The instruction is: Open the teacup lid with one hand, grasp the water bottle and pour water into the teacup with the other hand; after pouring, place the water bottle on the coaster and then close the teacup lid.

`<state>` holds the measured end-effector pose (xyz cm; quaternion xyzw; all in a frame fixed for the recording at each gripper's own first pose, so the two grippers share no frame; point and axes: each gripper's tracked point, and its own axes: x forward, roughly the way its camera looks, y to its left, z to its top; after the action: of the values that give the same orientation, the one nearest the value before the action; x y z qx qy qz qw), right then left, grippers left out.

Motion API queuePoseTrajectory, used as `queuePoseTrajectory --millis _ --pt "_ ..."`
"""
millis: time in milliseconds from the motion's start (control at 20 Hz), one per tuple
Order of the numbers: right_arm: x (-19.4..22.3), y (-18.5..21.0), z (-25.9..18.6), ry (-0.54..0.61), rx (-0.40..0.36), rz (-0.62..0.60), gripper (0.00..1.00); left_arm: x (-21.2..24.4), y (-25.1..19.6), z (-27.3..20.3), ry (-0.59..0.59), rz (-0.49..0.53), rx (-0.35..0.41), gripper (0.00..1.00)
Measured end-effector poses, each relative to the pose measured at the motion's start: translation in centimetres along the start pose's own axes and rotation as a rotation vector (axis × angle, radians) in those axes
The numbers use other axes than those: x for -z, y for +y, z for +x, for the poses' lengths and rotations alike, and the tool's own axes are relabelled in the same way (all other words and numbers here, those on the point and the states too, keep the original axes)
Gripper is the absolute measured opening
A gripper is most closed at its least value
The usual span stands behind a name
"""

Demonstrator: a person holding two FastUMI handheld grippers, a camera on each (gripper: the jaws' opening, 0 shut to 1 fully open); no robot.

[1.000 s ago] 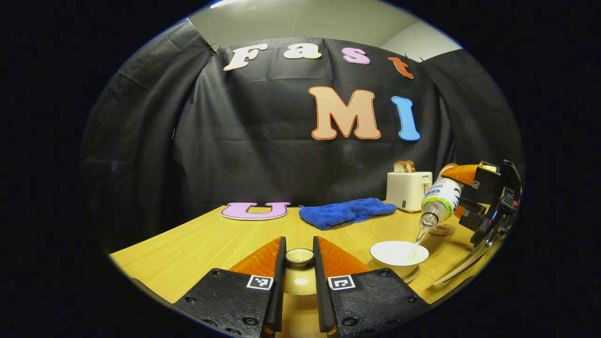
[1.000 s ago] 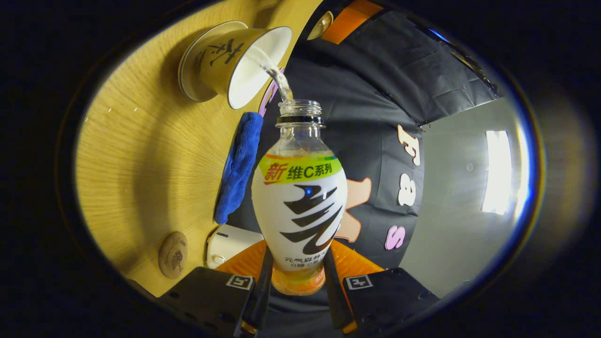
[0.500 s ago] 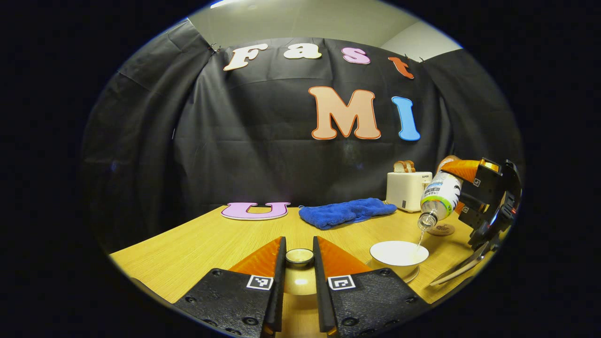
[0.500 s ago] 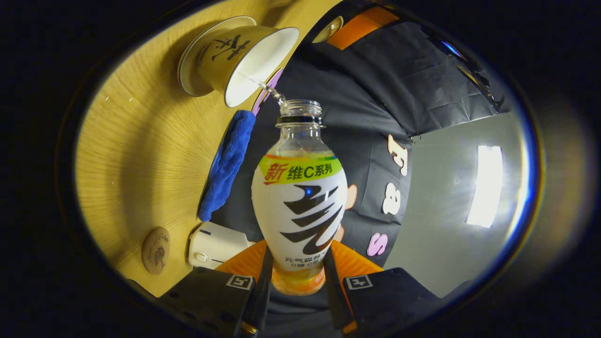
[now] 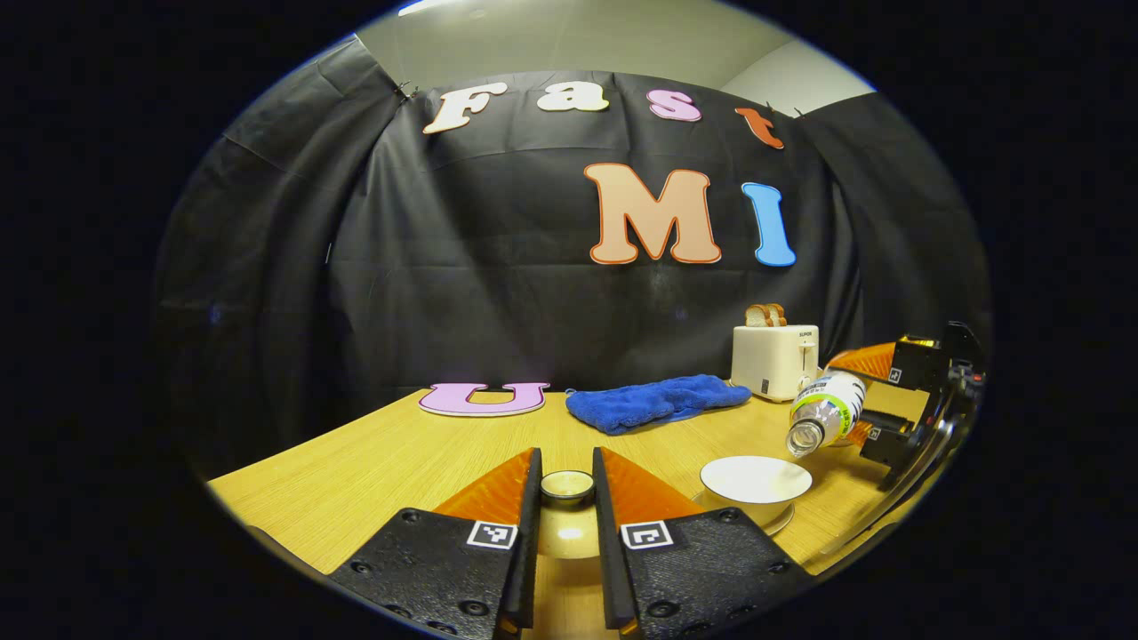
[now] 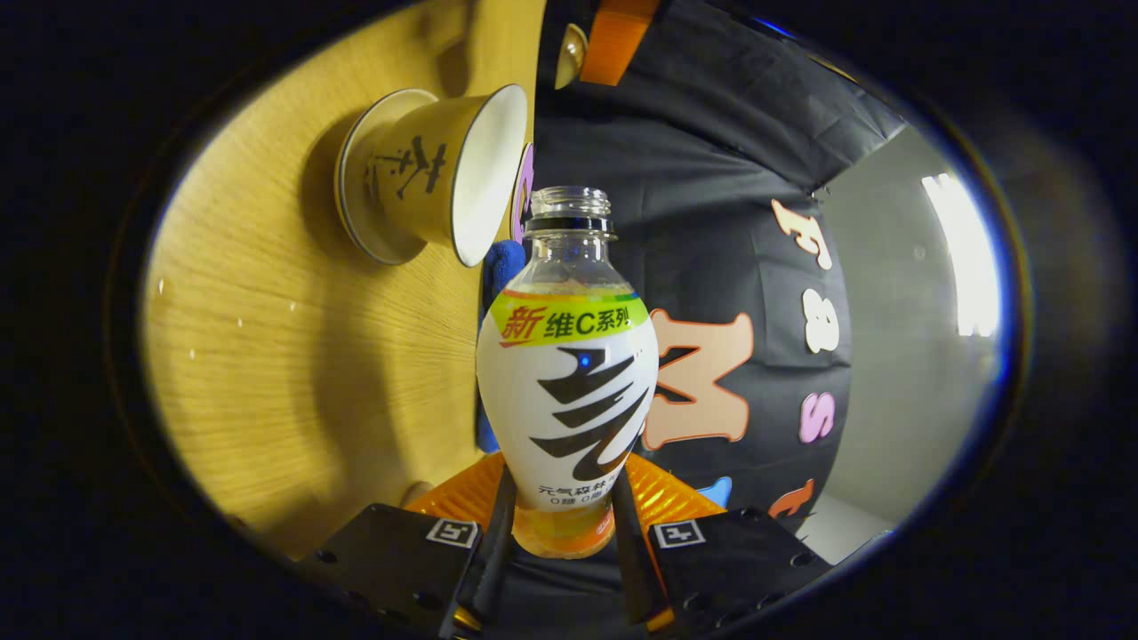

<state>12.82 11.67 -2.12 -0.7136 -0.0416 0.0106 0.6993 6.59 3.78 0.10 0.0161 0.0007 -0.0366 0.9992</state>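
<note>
We log the left gripper point(image 5: 566, 498) low over the counter point(image 5: 400, 462), its jaws clamped on the knob of the teacup lid point(image 5: 567, 487), which sits between the two fingers near their tips and is held clear of the cup. To its right in the left gripper view stands the teacup point(image 5: 756, 481), open, on its saucer point(image 5: 782, 520); we cannot tell the water level inside. Above and to the right of the cup's rim we note the water bottle point(image 5: 822, 411), tilted with its uncapped mouth pointing down toward the cup but not touching it, and no stream leaving it. The right gripper point(image 5: 876, 400) holds that bottle from the far end. In the right gripper view the jaws are pressed on the lower body of the water bottle point(image 6: 567, 382), one finger on each side, the bottle running straight out along the fingers with its open neck just beside the rim of the teacup point(image 6: 444, 178). Behind the cup on the counter we record a blue cloth point(image 5: 658, 400) and a white toaster point(image 5: 773, 360) with bread in its slots.
</note>
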Motion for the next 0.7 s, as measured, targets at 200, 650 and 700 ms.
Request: queuePoseTrajectory --millis 200,650,700 --pt "0.2 1.3 -0.6 0.028 -0.097 0.192 0.57 0.0 0.0 0.0 0.000 0.000 0.001 0.28" --pt "3.0 -1.2 0.4 0.139 -0.215 0.966 0.60 0.0 0.1 0.0 0.000 0.001 0.001 0.28" --pt "3.9 -1.8 0.7 0.156 -0.215 1.042 0.60 0.0 0.0 0.0 0.000 0.000 0.001 0.28"
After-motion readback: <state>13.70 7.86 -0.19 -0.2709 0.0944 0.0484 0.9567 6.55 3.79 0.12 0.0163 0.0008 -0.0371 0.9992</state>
